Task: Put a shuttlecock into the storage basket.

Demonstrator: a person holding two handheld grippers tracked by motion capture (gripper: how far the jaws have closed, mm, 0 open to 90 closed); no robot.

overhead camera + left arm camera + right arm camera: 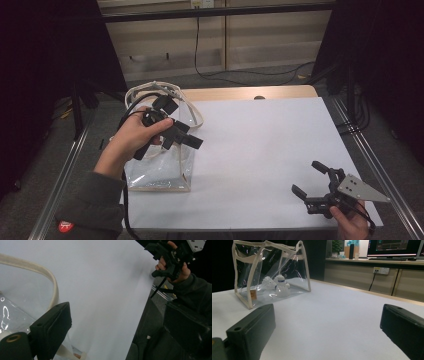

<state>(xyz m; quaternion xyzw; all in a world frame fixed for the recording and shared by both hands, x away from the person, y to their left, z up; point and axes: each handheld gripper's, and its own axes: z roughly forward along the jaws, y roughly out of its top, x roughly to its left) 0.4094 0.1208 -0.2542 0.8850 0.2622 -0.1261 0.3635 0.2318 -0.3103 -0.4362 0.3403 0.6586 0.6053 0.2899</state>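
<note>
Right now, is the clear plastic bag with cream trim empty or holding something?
Holding something: white shuttlecocks lie inside the clear plastic bag.

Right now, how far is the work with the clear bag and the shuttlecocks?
Done, it seems: two white shuttlecocks lie inside the clear bag, which stands upright on the white table. In hand: nothing. The left gripper hangs over the bag with jaws apart and empty; the right gripper waits open near the table's edge. Left: I see no other shuttlecock on the table, so probably only pulling the left gripper away.
</note>
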